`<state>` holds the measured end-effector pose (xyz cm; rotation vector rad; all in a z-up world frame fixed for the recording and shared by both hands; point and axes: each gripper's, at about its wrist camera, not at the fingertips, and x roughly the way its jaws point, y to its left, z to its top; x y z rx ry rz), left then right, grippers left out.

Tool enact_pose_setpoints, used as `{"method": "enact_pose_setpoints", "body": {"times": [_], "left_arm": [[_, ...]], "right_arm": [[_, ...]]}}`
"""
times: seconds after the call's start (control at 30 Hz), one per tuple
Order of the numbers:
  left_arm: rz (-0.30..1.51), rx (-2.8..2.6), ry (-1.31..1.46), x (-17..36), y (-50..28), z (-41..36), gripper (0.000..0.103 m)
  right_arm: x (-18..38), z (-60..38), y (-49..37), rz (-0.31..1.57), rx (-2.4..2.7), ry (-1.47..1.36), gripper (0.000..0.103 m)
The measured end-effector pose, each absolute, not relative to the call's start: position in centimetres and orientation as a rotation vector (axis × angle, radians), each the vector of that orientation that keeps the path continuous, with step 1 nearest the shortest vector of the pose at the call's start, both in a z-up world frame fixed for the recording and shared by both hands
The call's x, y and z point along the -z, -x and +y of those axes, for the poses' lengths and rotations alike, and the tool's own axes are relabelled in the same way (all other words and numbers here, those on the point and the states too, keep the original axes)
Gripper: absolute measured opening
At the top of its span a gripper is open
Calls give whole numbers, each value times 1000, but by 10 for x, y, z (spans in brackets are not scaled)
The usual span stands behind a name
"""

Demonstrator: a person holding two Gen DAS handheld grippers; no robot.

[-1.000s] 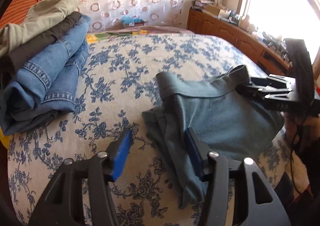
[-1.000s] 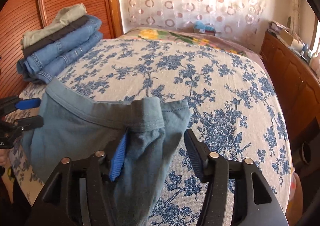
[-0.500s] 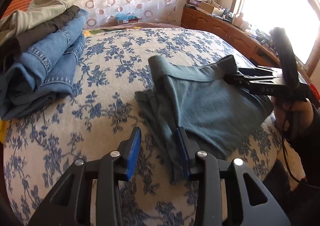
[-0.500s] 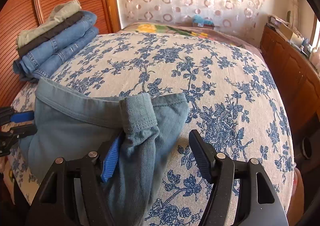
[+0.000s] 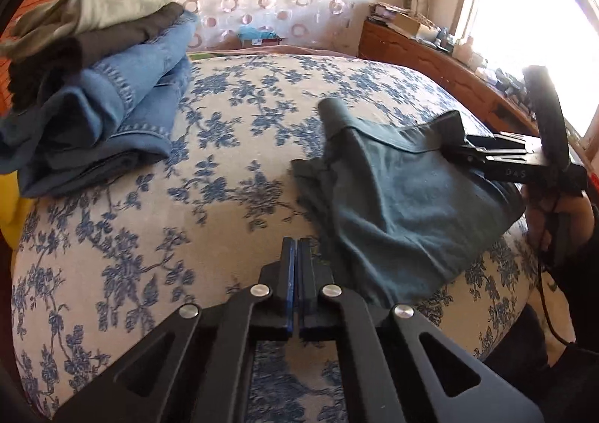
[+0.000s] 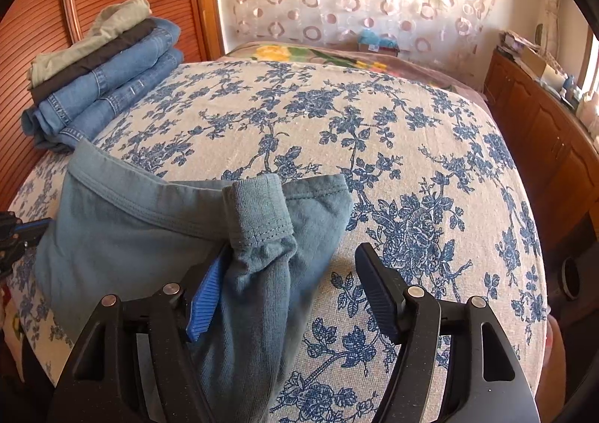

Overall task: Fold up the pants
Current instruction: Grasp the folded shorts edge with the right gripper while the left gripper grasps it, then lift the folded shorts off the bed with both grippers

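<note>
Left wrist view: the left gripper (image 5: 297, 254) is seen with its blue pads pressed together on nothing, hovering just off the near-left edge of the pants (image 5: 404, 205), so that edge is taken to be released and laid down. In the right wrist view the right gripper (image 6: 295, 288) is held wide apart; its left pad (image 6: 207, 295) is touched and partly draped by a rolled cuff of the pants (image 6: 149, 235), but no clamping is shown, the other finger being well clear over the bedspread (image 6: 374, 130). The pants are seen as a teal bundle, folded over at least once, lying at the near edge of the bedspread with the waistband turned toward the far side. A fold is judged to be nearly finished, the cloth being left to settle before smoothing or a final fold. Beyond the pants, to their far left, a stack (image 6: 101, 74) of folded jeans and trousers is kept, presumably as the place where finished items are set.
</note>
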<state>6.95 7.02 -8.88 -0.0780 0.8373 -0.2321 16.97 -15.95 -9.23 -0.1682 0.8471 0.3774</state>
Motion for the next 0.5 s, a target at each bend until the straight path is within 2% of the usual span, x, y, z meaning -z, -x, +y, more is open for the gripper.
{"method": "enact_pose_setpoints", "body": {"times": [0.13,0.2,0.27,0.3,0.43,0.5], "left_arm": [[821,249,109,82,-72,73,0],[823,258,127,81,-75,74,10],[819,244,117,80,-80,72,35],[816,240,112,79,-82,71,40],[821,267,128,78,-97,64,54],[826,275,141,77,-105,60,55]], "right_arm": [[92,-159,-170,847,-377,169,70],[93,-160,-169,844,-373,174,70],[93,-160,-169,845,-373,173,71],[93,-160,-169,845,-373,173,71],[93,-160,-170,846,-373,172,72],[93,-161,-170,850,-376,163,72]]}}
